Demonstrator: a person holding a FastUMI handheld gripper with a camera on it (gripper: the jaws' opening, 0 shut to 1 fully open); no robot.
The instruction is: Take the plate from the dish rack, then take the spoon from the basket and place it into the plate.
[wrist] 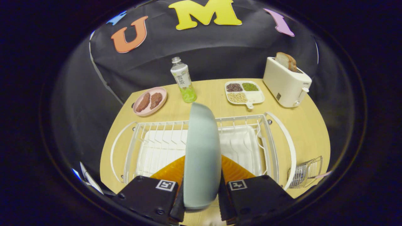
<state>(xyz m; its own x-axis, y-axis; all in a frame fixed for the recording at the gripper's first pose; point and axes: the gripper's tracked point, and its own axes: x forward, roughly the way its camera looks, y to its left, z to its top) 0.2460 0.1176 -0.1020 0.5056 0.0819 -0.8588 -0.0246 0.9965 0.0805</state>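
Plate (pixel 202 153) clamped on edge between gripper (pixel 201 201) fingers above dish rack (pixel 276 147); spoon still in basket (pixel 306 172), right.

Even, fairly bright overhead light falls on the wooden table (pixel 301 125), the far cloth wall stays dim, fisheye bending curves the dish rack (pixel 150 138), and the near plate (pixel 201 157) looks slightly soft.

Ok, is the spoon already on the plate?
No: the plate stands on edge, clamped between the gripper fingers over the dish rack, with no spoon on it.
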